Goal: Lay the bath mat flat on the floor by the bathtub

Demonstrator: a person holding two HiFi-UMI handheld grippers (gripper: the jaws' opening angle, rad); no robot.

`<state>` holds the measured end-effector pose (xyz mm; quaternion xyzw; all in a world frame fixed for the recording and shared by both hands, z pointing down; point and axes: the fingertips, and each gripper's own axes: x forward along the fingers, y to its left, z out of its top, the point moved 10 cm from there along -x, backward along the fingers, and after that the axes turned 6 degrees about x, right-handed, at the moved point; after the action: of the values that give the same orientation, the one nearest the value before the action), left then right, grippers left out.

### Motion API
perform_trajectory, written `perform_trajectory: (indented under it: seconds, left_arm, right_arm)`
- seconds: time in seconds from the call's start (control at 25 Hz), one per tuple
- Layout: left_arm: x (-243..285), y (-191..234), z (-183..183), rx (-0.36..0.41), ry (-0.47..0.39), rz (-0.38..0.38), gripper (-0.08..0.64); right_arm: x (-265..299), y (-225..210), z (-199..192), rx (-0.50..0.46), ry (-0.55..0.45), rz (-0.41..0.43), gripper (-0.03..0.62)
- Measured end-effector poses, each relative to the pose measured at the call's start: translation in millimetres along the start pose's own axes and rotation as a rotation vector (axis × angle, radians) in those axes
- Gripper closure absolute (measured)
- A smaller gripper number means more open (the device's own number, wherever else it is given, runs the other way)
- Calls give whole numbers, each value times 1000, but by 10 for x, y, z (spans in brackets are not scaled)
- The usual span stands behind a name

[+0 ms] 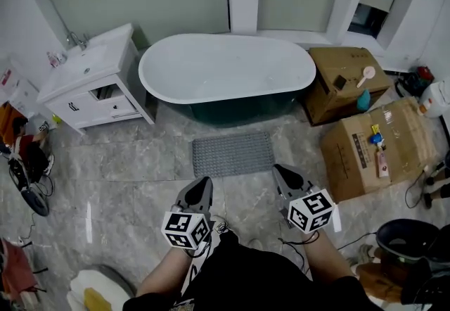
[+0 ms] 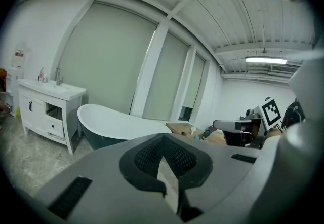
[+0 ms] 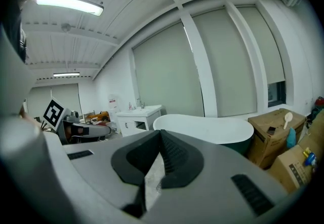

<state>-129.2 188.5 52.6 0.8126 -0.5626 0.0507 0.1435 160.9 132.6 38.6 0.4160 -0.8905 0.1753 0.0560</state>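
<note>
A grey bath mat (image 1: 233,154) lies flat on the marble floor, right in front of the white, dark-sided bathtub (image 1: 225,67). Both grippers hover above the floor on the near side of the mat, pointing toward the tub. My left gripper (image 1: 202,183) is shut with nothing in it, just short of the mat's near left corner. My right gripper (image 1: 283,170) is also shut and empty, off the mat's near right corner. The left gripper view shows its own jaws (image 2: 163,136) met at the tip, with the bathtub (image 2: 116,124) beyond. The right gripper (image 3: 160,132) faces the bathtub (image 3: 212,126).
A white vanity (image 1: 91,81) with a sink stands left of the tub. Two cardboard boxes (image 1: 348,81) (image 1: 380,148) with small items on top stand at the right. A dark bin (image 1: 408,239) and cables are at the near right, bags and clutter along the left edge.
</note>
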Motion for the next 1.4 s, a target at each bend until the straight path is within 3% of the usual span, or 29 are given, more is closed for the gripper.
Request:
perform_trajectory:
  seconds: [0.32, 0.6, 0.84, 1.4]
  left_arm:
    - [-502, -674, -190, 29, 12, 24, 543]
    - [-945, -892, -302, 31, 19, 55, 543]
    - [-1149, -772, -318, 23, 9, 65, 543]
    - [-1629, 101, -295, 22, 7, -47, 543]
  right_arm:
    - [-702, 20, -282, 7, -7, 27, 575]
    - [-930, 209, -474, 24, 8, 73, 575]
    - [-920, 415, -492, 11, 3, 83, 575]
    - [-608, 1423, -614, 9, 3, 4, 575]
